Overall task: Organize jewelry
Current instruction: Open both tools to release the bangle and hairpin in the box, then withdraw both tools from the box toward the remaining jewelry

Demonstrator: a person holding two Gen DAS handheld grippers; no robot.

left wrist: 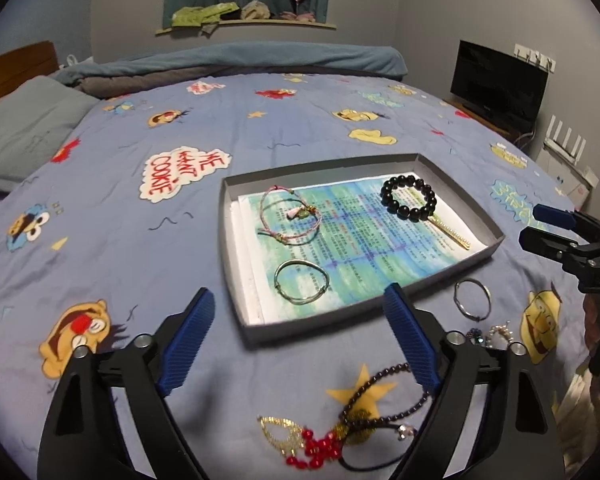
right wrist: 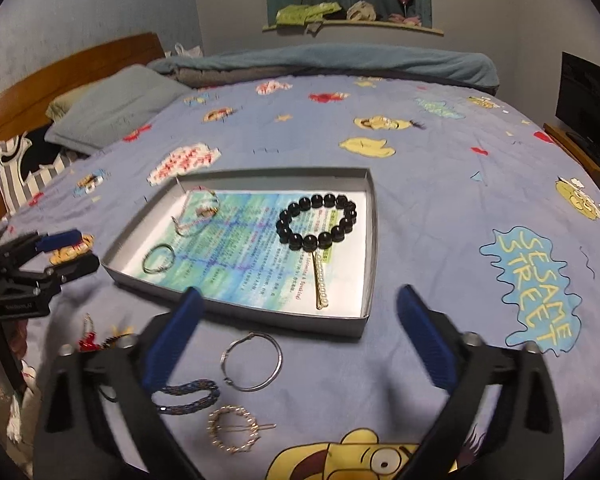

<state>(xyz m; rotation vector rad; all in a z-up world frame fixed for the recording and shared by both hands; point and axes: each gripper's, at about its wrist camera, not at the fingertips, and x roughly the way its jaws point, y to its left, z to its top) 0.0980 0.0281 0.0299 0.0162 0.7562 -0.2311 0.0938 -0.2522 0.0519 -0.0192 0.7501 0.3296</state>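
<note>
We hold both tongs with their jaws spread wide and nothing between the ribbed blue pads: the left gripper (left wrist: pixel 302 336) hangs over the near end of the shallow grey cardboard tray (left wrist: pixel 236 284), the right gripper (right wrist: pixel 300 344) over the tray's other near corner. Each is clear of the blue cartoon-print bedspread (left wrist: pixel 120 208).

The risk from here, as we judge it, is a bad pick on soft cloth. The thin silver wire bangle (right wrist: pixel 252 361) lies flat on the bedspread, so the pads may pinch fabric with it or slide off the wire. The string of dark beads (left wrist: pixel 384 392) lies tangled with the red-beaded gold ornament (left wrist: pixel 300 440), and lifting one could drag the other along.

That bangle sits just below and between the right pads, outside the tray, with the round gold pearl hair clip (right wrist: pixel 233 429) nearer us. Inside the tray already lie the black bead bracelet (left wrist: pixel 409 200), the pink cord bracelet (left wrist: pixel 290 218) and a silver-green bangle (left wrist: pixel 302 285).
</note>
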